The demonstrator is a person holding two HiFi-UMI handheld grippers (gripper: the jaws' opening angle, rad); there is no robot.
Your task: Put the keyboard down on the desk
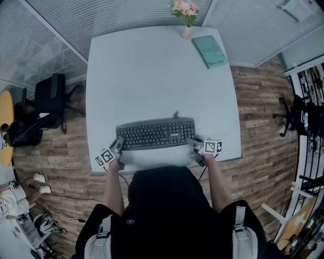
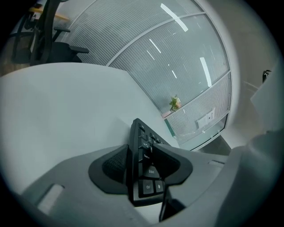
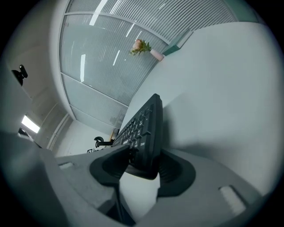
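Black plastic keyboard [image 1: 155, 134] sits level near the white desk's [image 1: 152, 71] 6 o'clock edge; left hand-held gripper [image 1: 119, 145] clamps its 9 o'clock end, right hand-held gripper [image 1: 194, 144] its 3 o'clock end, for balance; desk contact possibly made

A white desk [image 1: 152, 76] stands on a wood-plank floor [image 1: 255, 121], with ribbed glass walls [image 1: 126, 12] along its far side, a black office chair [image 1: 50, 96] at left and white shelving [image 1: 310, 83] at right.
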